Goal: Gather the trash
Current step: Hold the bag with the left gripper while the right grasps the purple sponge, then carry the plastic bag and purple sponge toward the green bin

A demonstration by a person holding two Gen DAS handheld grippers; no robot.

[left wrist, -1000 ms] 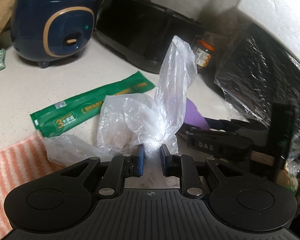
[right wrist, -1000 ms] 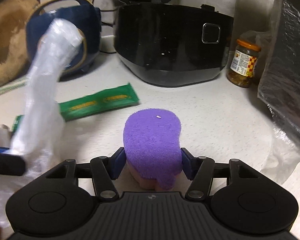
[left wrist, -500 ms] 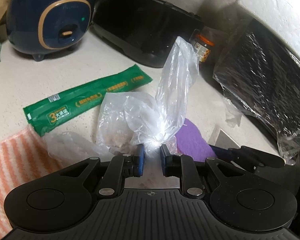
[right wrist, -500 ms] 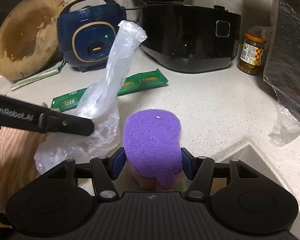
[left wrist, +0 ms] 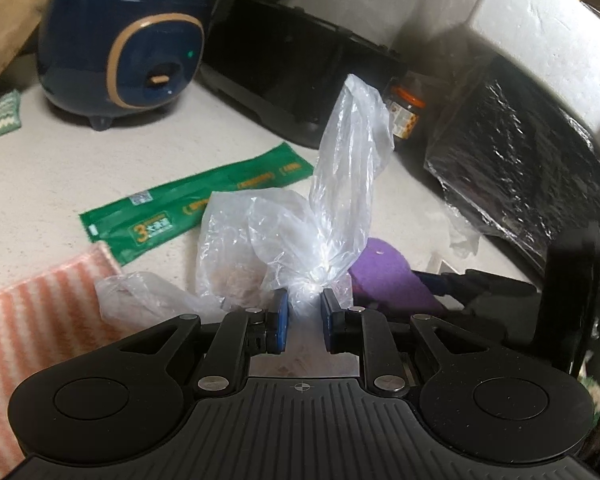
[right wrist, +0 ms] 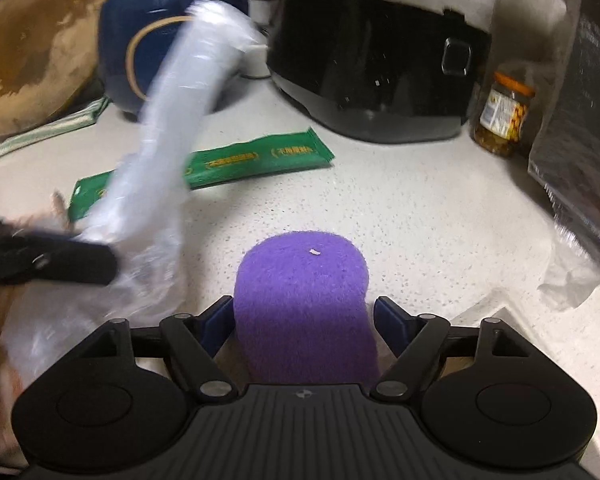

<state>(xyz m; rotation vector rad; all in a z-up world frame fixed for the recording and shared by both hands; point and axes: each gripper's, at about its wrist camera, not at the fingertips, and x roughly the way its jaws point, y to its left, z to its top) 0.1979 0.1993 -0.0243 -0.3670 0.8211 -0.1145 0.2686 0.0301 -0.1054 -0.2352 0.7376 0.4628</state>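
My left gripper [left wrist: 303,304] is shut on the twisted neck of a clear plastic bag [left wrist: 340,184], which stands up above the pads with crumpled food scraps in its lower part. A green snack wrapper [left wrist: 196,208] lies flat on the white counter behind it. In the right wrist view a purple sponge [right wrist: 300,280] sits between the jaws of my right gripper [right wrist: 302,316]. Those jaws are opening, and both blue pads stand clear of the sponge's sides. The bag [right wrist: 172,152] appears blurred at the left, with the green wrapper [right wrist: 252,160] beyond it.
A navy rice cooker [left wrist: 120,40] and a black cooker [right wrist: 372,68] stand at the back. A jar [right wrist: 504,116] and a film-wrapped black box [left wrist: 520,168] crowd the right. A striped orange cloth [left wrist: 32,312] lies near left, and a round wooden board [right wrist: 32,52] leans far left.
The right gripper's jaws have spread away from the purple sponge they were squeezing. The left gripper has shifted with the bag still in its grip.
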